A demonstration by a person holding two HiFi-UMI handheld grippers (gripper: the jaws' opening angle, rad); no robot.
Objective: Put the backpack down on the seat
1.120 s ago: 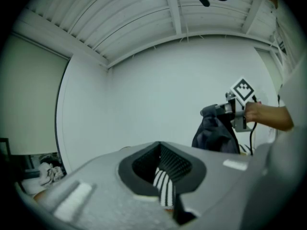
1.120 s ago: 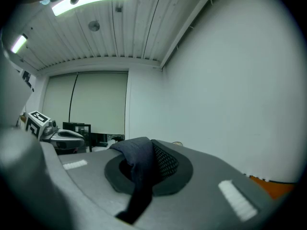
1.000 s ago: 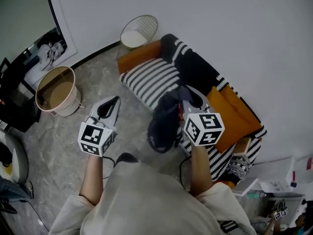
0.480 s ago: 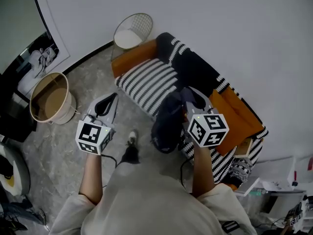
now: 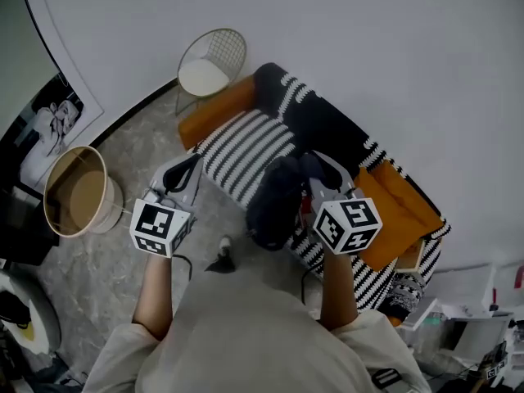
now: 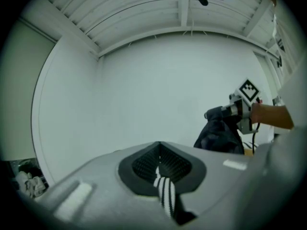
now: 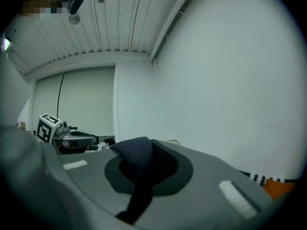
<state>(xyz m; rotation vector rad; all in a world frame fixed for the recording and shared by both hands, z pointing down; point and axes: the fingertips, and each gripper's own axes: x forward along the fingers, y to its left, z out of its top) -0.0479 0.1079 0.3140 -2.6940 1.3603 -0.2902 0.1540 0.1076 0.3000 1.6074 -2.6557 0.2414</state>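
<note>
Backpack [image 5: 274, 203] not yet set down: it hangs in the air from the right gripper [image 5: 318, 160], whose jaws are pinched tight on its dark strap. By my judgement the carrying looks nearly done, while lowering and letting go remain. In the head view the bag dangles at about eight o'clock from those jaw tips, over the front edge of the striped seat [image 5: 246, 142]. The left gripper [image 5: 195, 163], at nine o'clock of the bag, has its jaws pressed together on nothing.

Backpack [image 5: 274, 199] above the sofa seat [image 5: 246, 142], wire basket [image 5: 233, 51] beside its far end, bucket [image 5: 106, 211] on floor [image 5: 98, 277] left.
</note>
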